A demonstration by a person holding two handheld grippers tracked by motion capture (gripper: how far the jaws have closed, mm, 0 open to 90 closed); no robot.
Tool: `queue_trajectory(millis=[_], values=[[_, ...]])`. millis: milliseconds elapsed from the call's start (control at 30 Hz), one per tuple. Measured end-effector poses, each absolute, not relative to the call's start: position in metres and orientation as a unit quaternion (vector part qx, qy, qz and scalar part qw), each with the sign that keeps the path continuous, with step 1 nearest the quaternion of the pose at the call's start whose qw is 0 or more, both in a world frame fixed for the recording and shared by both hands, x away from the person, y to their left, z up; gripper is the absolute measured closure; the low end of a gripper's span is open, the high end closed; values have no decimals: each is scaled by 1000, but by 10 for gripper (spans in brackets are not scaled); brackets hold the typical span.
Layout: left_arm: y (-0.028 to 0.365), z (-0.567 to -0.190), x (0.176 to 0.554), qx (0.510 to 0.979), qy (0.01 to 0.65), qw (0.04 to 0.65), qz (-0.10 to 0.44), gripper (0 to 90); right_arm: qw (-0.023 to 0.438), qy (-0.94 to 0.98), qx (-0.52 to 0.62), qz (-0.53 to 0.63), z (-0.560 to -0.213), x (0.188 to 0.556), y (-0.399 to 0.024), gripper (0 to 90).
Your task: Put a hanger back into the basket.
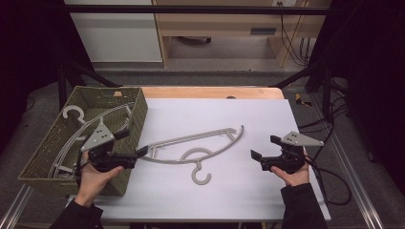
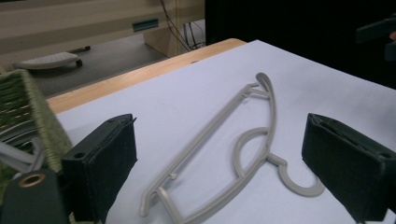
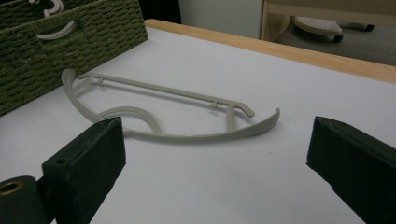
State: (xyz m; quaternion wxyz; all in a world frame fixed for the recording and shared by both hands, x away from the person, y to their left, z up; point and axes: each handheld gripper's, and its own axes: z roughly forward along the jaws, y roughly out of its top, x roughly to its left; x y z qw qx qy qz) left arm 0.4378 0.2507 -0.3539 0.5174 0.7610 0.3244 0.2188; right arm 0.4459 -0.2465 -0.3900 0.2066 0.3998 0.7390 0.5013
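**Two open grippers, one hanger flat on the table**

One grey plastic hanger [image 1: 196, 148] lies flat on the white table top [image 1: 215, 195], roughly mid-table, its hook [image 1: 200, 175] curling toward the person's side and its long curved arm sweeping up to the right. Its left end sits close to the woven basket [image 1: 136, 112], which stands at the table's left edge. Inside the basket more grey hangers [image 1: 71, 114] lie stacked; how many cannot be told, since the basket wall and the left hand cover part of them.

The left gripper [image 1: 133, 143] is held by the left hand [image 1: 95, 174] just over the basket's near right corner, with a grey three-cornered plate on top. Its jaws stand wide apart and grasp nothing. In the left gripper view the hanger [image 2: 219, 154] lies on the table between and beyond the two black jaws, apart from both, with the basket's green weave [image 2: 32, 112] at the left.

The right gripper [image 1: 265, 148] is held by the right hand [image 1: 296, 174] near the table's right side, well apart from the hanger's right tip. Its jaws are also spread wide and empty. In the right gripper view the hanger [image 3: 173, 107] lies ahead on the white surface, the basket [image 3: 70, 51] behind it at upper left, and the table's wooden far edge [image 3: 303, 51] runs across the background.
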Motion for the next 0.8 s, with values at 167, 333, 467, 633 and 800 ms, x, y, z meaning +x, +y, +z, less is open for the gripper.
queue_trajectory(millis=[167,333,467,633,800], values=[[231,-361,436,775,308,509,211,167,203,740,403,499,-392,446,-246,47],[220,-370,439,787,306,495,202,266,203,739,402,501,-391,445,-246,48],[209,-379,442,795,312,483,196,388,203,738,403,501,-392,445,-247,48],[195,-391,444,807,319,460,187,565,202,739,402,502,-392,444,-247,49],[181,-409,452,818,338,427,184,744,201,740,400,502,-393,443,-245,48]])
